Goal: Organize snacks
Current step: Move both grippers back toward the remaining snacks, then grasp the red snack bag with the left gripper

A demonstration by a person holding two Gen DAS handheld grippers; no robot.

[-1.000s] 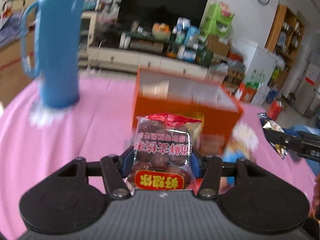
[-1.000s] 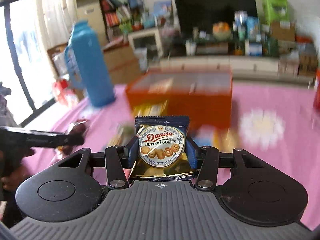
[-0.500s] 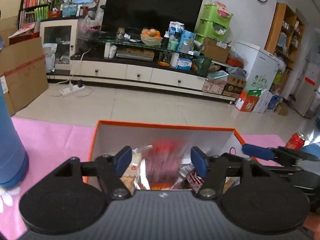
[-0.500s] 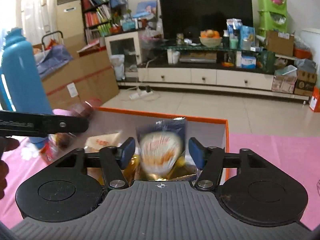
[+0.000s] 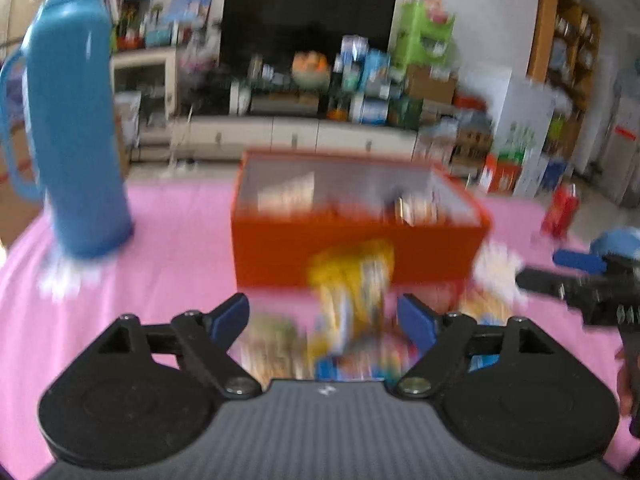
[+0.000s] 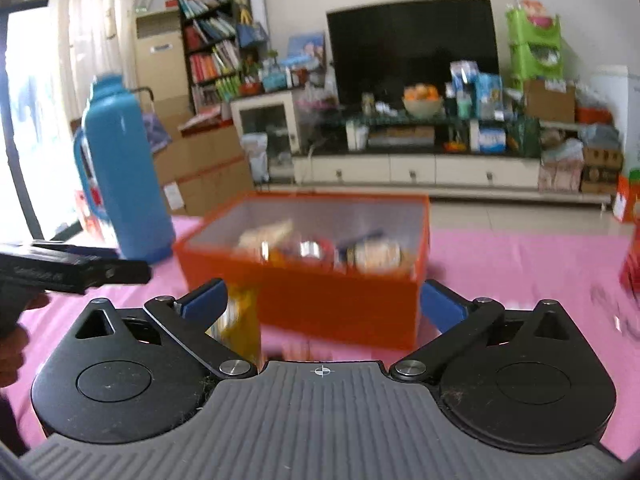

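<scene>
Left wrist view is showing the left hand-held gripper (image 5: 323,318) released, its jaws having just been opening, with nothing pressed between the blue pads (image 5: 229,315). Blurred snack packets (image 5: 352,280) are lying on the pink desk (image 5: 176,248) ahead of it at 12 o'clock, a yellow one just in front of the orange box (image 5: 340,254). That box is sitting further out at 12 o'clock and is holding several snacks (image 5: 416,208), too smeared to tell apart. A blue thermos (image 5: 76,120) is standing upright at 10 o'clock, and a red can (image 5: 562,210) is standing at 2 o'clock. The right hand-held gripper (image 5: 576,280) is reaching in at 3 o'clock.

Right wrist view is showing the right hand-held gripper (image 6: 322,306) spread wide and empty, its jaws also having just been opening. A yellow packet (image 6: 240,320) is lying at 11 o'clock near its left pad, beside the box.
</scene>
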